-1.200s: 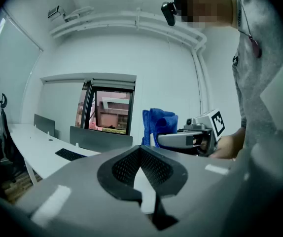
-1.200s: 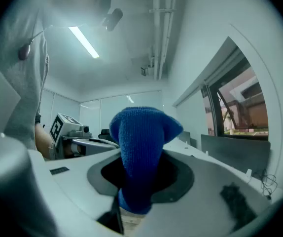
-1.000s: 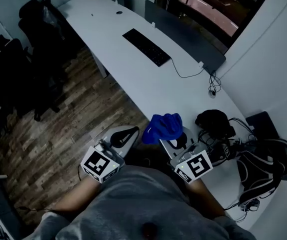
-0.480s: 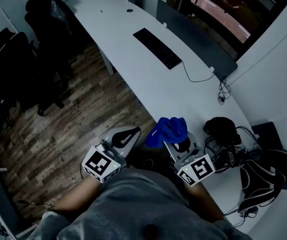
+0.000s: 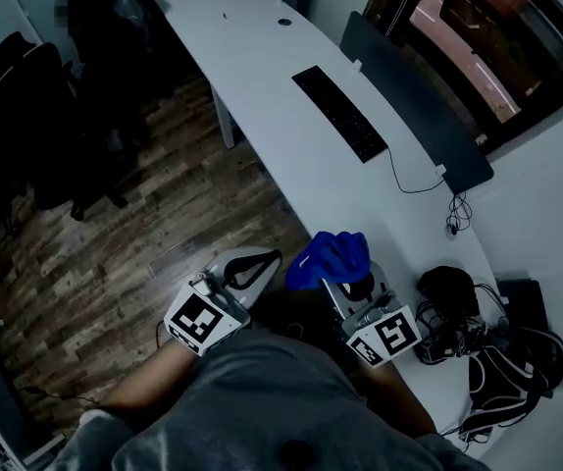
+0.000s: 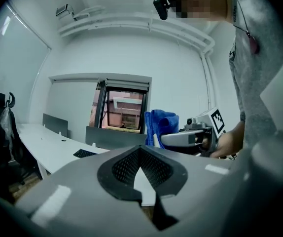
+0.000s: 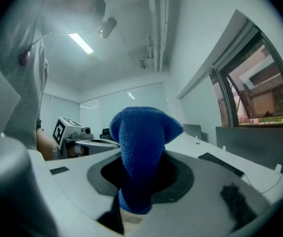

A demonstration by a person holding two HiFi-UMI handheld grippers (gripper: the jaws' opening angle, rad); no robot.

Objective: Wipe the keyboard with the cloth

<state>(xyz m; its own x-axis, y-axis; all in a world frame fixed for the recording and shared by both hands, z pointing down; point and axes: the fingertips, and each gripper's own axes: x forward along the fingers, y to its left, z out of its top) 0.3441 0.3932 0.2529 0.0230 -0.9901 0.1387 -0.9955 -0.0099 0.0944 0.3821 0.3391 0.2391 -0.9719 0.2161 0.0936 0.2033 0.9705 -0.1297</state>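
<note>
A black keyboard (image 5: pixel 341 113) lies far off on the long white desk (image 5: pixel 262 77), with its cable trailing toward the wall. My right gripper (image 5: pixel 345 285) is shut on a blue cloth (image 5: pixel 329 258), held in the air near my body at the desk's near end. The blue cloth (image 7: pixel 142 152) bulges up out of the closed jaws in the right gripper view, and the keyboard (image 7: pixel 221 163) shows small behind it. My left gripper (image 5: pixel 245 268) is shut with nothing in it, beside the right one. In the left gripper view the cloth (image 6: pixel 157 127) and keyboard (image 6: pixel 85 153) both show.
A dark partition screen (image 5: pixel 414 106) runs along the desk's far side under the window. Black headphones and tangled cables (image 5: pixel 450 307) and a bag (image 5: pixel 505 376) crowd the desk's near right end. Office chairs (image 5: pixel 26 116) stand on the wood floor (image 5: pixel 115 253) at left.
The head view has shifted, so the desk and keyboard sit farther right in frame. Both grippers kept their pose, the cloth still gripped in the right one.
</note>
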